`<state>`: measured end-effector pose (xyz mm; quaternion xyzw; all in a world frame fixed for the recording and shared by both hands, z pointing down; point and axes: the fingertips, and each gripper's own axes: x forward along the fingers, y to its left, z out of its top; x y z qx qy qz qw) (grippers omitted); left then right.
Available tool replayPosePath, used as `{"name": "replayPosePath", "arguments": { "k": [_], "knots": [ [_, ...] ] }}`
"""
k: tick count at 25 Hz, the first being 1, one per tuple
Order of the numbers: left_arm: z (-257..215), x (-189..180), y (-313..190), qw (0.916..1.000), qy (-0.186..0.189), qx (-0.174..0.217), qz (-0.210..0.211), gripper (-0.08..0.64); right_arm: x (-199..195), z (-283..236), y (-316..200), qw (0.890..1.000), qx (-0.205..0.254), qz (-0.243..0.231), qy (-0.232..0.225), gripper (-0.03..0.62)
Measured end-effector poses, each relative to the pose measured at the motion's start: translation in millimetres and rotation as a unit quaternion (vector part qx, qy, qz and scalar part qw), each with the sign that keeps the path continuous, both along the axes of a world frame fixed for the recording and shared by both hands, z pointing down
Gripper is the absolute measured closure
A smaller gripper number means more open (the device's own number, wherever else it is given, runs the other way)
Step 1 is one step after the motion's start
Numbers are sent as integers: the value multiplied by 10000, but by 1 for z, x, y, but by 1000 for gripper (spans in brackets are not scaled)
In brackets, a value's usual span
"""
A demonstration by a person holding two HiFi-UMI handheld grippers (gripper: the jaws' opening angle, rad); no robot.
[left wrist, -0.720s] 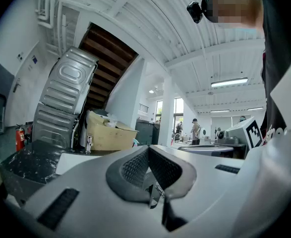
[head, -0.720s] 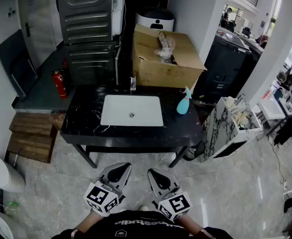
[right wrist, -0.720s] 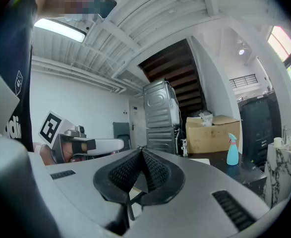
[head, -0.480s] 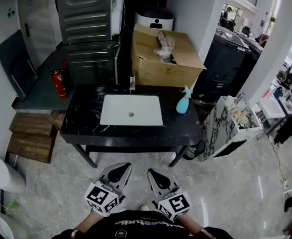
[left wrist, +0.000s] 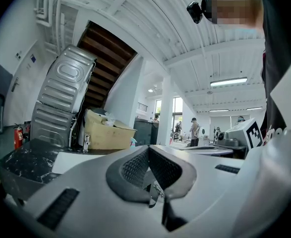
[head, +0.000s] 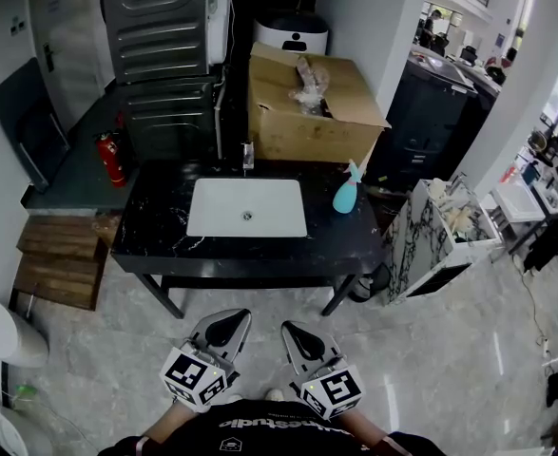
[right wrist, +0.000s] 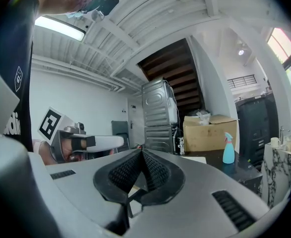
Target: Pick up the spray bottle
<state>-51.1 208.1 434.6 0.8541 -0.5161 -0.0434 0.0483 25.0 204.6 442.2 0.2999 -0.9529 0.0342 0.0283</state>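
Observation:
A light blue spray bottle (head: 346, 190) stands upright on the black marble counter (head: 155, 226), right of the white sink (head: 247, 208). In the right gripper view the spray bottle (right wrist: 228, 150) shows far off at the right. Both grippers are held close to the person's body, well short of the counter. My left gripper (head: 229, 323) is shut with its jaw tips meeting and nothing between them. My right gripper (head: 292, 332) is shut too and empty. In the left gripper view only a sliver of the spray bottle (left wrist: 134, 141) peeks from behind the cardboard box.
An open cardboard box (head: 307, 107) sits behind the counter by the bottle. A grey metal washer drum (head: 160, 55) stands at the back left, a red fire extinguisher (head: 110, 158) beside it. A marble-patterned bin (head: 431, 240) stands right of the counter. Wooden pallets (head: 60, 259) lie at the left.
The view has shifted slightly; the counter and bottle sit a little further left and higher in the head view. Both grippers stay shut in the same place near the body.

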Motion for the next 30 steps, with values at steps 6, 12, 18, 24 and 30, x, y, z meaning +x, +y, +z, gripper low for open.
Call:
{"name": "replayPosePath", "arguments": {
  "k": [6,12,18,24,30],
  "knots": [
    [1,13,-6,9999,-42,-18,-108,545,16,4,-4,9999,-41,-107,-53,555],
    [-1,33,-10,9997,-105,2,-241,545,32,8,-6,9992,-59,-373,-164,555],
    [3,42,-33,9997,-211,-65,-103,545,37,12,-28,9983,-239,-414,-342,557],
    [12,32,-84,9999,-114,-87,75,545,26,15,-69,9990,-113,-400,-187,557],
    [16,-5,-154,9998,20,-112,155,545,-16,22,-127,9988,-199,-433,81,557]
  ]
}}
